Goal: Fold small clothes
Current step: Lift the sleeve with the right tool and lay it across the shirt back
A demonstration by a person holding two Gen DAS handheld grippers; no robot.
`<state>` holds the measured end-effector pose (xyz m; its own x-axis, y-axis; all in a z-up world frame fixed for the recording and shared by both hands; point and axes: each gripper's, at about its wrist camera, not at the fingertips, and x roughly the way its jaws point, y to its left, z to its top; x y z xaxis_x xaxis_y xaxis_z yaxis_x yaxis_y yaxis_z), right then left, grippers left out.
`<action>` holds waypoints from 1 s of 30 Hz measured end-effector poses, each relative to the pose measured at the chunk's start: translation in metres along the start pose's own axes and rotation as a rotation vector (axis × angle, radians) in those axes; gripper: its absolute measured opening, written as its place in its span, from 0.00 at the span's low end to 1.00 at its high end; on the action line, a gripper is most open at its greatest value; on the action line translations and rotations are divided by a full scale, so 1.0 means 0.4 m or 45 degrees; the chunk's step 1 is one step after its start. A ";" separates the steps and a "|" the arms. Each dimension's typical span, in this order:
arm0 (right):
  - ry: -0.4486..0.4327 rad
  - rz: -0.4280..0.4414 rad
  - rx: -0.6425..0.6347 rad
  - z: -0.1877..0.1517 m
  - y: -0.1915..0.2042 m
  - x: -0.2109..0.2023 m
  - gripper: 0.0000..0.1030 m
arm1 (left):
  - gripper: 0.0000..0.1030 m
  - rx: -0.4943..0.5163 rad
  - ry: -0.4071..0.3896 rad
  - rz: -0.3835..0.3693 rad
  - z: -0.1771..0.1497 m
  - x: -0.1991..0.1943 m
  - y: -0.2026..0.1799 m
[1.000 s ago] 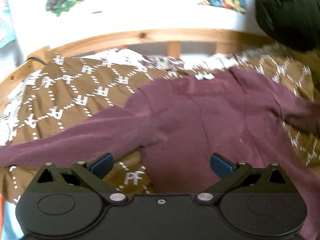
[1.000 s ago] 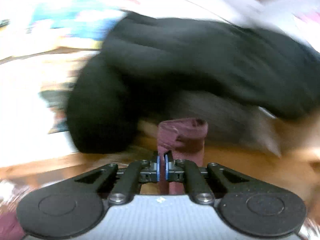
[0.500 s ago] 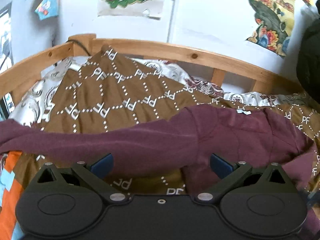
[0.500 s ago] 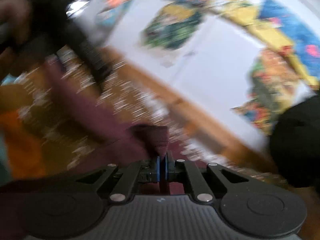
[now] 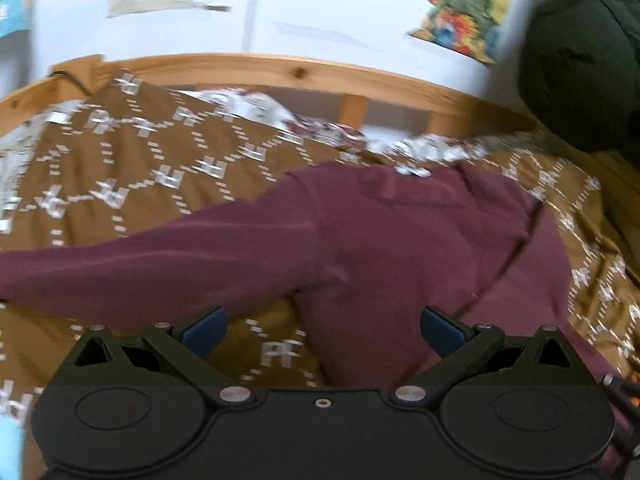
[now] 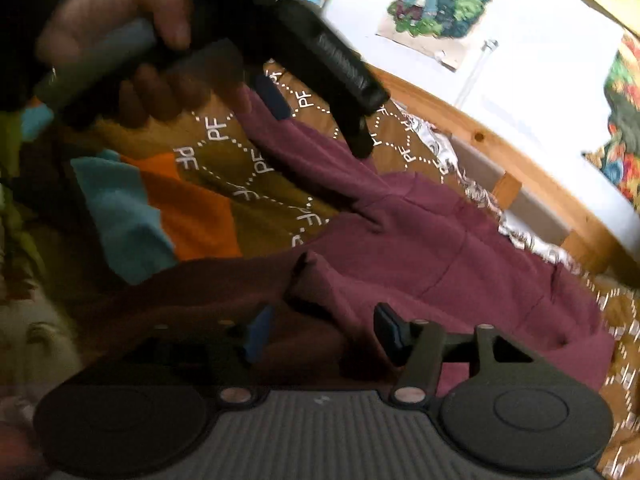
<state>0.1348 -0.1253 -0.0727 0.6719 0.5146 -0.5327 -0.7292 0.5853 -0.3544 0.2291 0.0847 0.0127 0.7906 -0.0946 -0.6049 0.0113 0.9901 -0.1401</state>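
A maroon long-sleeved top (image 5: 400, 248) lies spread on a brown blanket (image 5: 120, 168) printed with white letters. One sleeve (image 5: 140, 264) stretches out to the left. My left gripper (image 5: 322, 332) hovers open over the top's lower edge, with nothing pinched between its blue pads. In the right wrist view the top (image 6: 460, 264) lies ahead. A folded-over sleeve cuff (image 6: 310, 280) rests just ahead of my right gripper (image 6: 324, 334), whose jaws are opening with loose fabric between them. A hand (image 6: 120, 40) holds the left gripper (image 6: 316, 120) above the far sleeve.
A wooden bed rail (image 5: 280, 72) runs along the far side under a white wall with posters (image 5: 460, 20). A black bulky item (image 5: 580, 60) sits at the far right. Orange and teal cloth (image 6: 160, 208) lies beside the blanket at the left in the right wrist view.
My right gripper, shut on the maroon cuff before, has swung across and down over the top, and its jaws have parted off the cuff. The left gripper stayed open and shifted slightly.
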 end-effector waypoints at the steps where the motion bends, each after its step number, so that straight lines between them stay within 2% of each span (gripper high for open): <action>1: 0.002 0.001 0.040 -0.004 -0.013 -0.016 0.66 | 0.99 0.012 0.017 -0.024 -0.007 0.009 -0.014; 5: -0.016 -0.116 0.211 -0.027 -0.098 -0.080 0.76 | 0.99 0.055 0.151 -0.094 -0.046 0.056 -0.064; 9: 0.040 -0.337 0.328 -0.064 -0.229 -0.092 0.76 | 0.99 0.115 0.233 -0.045 -0.088 0.084 -0.101; 11: 0.085 -0.416 0.458 -0.086 -0.318 -0.076 0.76 | 0.99 0.150 0.254 -0.009 -0.100 0.095 -0.109; 16: 0.102 -0.486 0.807 -0.124 -0.512 -0.006 0.74 | 0.98 0.253 0.271 0.062 -0.121 0.112 -0.131; 19: 0.079 -0.460 0.926 -0.139 -0.609 0.048 0.72 | 0.97 0.291 0.303 0.102 -0.135 0.121 -0.140; 21: 0.076 -0.456 0.944 -0.140 -0.663 0.091 0.67 | 0.97 0.309 0.288 0.112 -0.143 0.119 -0.147; 22: 0.083 -0.467 0.956 -0.140 -0.691 0.109 0.54 | 0.97 0.324 0.273 0.118 -0.145 0.119 -0.151; 23: 0.083 -0.467 0.986 -0.146 -0.712 0.125 0.35 | 0.97 0.342 0.257 0.123 -0.145 0.121 -0.157; 25: 0.070 -0.424 1.069 -0.152 -0.762 0.141 0.10 | 0.97 0.366 0.238 0.128 -0.141 0.129 -0.171; 30: -0.037 -0.505 1.031 -0.145 -0.817 0.090 0.09 | 0.97 0.421 0.219 0.131 -0.126 0.175 -0.214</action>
<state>0.3898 -0.3346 -0.0206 0.8657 0.1902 -0.4630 -0.1362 0.9796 0.1477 0.2527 -0.0120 -0.0570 0.6840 0.0189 -0.7293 0.1559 0.9728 0.1715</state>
